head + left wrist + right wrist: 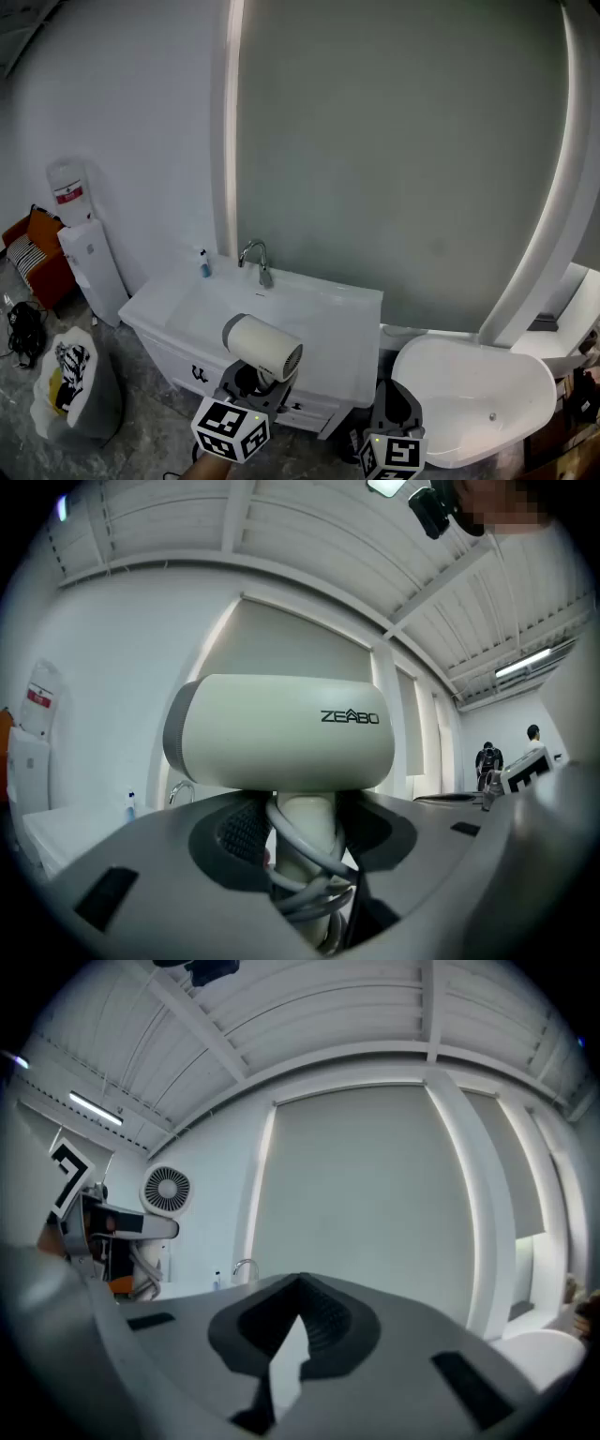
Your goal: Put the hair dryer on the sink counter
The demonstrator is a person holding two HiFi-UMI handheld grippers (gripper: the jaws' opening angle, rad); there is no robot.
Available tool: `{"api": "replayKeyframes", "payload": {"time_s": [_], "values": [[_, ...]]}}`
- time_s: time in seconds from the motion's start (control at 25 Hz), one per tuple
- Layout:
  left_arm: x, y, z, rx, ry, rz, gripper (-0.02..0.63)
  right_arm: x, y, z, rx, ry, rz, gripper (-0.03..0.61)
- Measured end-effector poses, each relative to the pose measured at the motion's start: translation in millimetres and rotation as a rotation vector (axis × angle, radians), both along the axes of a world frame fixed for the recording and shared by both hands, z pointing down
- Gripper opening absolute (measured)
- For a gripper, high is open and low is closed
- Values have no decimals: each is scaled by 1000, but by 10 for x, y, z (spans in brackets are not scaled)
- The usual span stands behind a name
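Your left gripper [255, 382] is clamped on the dryer [263, 345] by its handle, with the cord wound round it under the pads; the barrel rides above the jaws, held up at the front edge of the counter [352, 323] and not yet resting on it. Your right gripper [394, 403], off the counter's right front corner, is closed on nothing. Expect a stiff, smooth plastic shell, probably top-heavy, so it may swivel; the handle is the sound hold, though the soft cord could slide. Count: one dryer; one counter; one faucet [255, 259] at the counter's back edge; one small bottle [203, 265] at its back left; two grippers.
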State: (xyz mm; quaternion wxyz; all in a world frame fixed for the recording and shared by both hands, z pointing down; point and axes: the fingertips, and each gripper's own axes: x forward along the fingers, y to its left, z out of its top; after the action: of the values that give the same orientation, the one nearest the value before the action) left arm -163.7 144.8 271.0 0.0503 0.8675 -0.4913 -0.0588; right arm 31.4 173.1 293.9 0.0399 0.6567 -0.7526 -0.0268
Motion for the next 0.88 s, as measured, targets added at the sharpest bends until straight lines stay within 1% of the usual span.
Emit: {"api": "replayKeyframes", "payload": {"time_s": [0.48,0.72,0.88], "values": [[37,-29,-7,-1,-9,0,212,-1,-26,-54,13,-18,2,20],[30,-32,-22,-3,-4,-2,212,-22,4,-77,32,20,6,20],[98,-32,-16,-9,5,4,212,22,2,-72,34,7,3,20]]}}
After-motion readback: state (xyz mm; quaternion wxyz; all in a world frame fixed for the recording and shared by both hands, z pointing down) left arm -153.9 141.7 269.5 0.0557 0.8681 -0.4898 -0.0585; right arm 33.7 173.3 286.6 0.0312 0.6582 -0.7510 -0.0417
